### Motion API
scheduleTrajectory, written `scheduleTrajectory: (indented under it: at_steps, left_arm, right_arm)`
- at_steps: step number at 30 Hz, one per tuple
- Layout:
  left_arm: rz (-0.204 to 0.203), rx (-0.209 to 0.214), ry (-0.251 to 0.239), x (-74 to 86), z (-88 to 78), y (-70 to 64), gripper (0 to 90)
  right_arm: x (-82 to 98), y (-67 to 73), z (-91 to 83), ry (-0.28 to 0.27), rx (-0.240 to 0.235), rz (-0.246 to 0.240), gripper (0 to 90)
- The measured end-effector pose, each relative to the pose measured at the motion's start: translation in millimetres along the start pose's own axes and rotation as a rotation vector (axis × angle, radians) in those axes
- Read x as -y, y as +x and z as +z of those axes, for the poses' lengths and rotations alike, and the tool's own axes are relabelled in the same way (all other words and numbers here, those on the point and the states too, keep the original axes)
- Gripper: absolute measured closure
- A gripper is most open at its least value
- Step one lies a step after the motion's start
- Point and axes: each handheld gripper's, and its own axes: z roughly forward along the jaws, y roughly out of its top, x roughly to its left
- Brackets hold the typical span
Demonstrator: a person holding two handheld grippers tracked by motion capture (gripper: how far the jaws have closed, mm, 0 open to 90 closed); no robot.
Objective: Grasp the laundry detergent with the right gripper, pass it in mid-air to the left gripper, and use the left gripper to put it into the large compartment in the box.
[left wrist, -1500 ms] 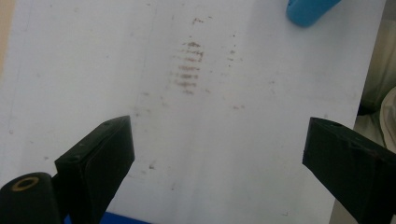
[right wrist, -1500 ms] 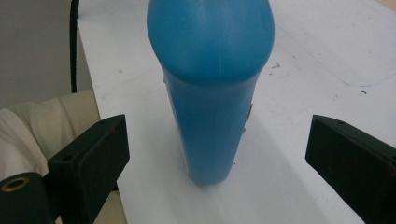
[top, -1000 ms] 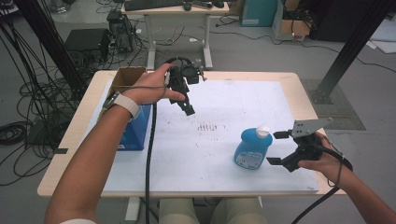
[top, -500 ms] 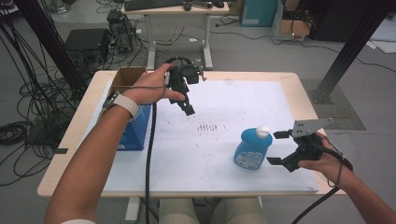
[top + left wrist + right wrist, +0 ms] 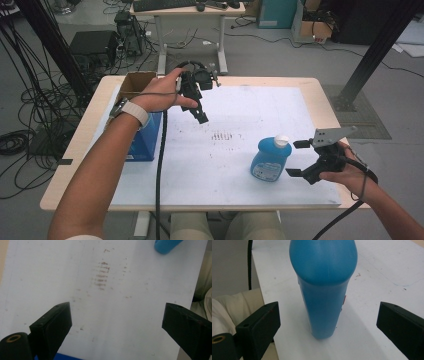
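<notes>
A blue bottle (image 5: 270, 159) with a white cap stands upright on the white table sheet (image 5: 235, 125), near the front right. My right gripper (image 5: 298, 158) is just to its right, open, jaws wide apart and pointing at the bottle (image 5: 324, 290), with nothing touching the pads. My left gripper (image 5: 200, 112) is held above the sheet near the back left, tilted down, open and empty. Its own view looks down on the stained sheet (image 5: 105, 315), with the bottle's base (image 5: 166, 245) at the top edge.
A blue box (image 5: 145, 137) and an open cardboard box (image 5: 135, 82) sit at the table's left side. Brown smudges (image 5: 222, 135) mark the sheet's middle. A cable (image 5: 161, 165) hangs from the left gripper across the table. Desks, cables and black posts stand beyond.
</notes>
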Motion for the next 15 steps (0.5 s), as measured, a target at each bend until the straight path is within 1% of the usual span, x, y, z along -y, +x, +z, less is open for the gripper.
scheduleTrajectory:
  at_steps: [15]
  left_arm:
    - [0.003, -0.001, -0.001, -0.5, 0.5, 0.3, 9.3]
  right_arm:
    - [0.2, 0.4, -0.1, 0.002, -0.001, 0.002, 5.0]
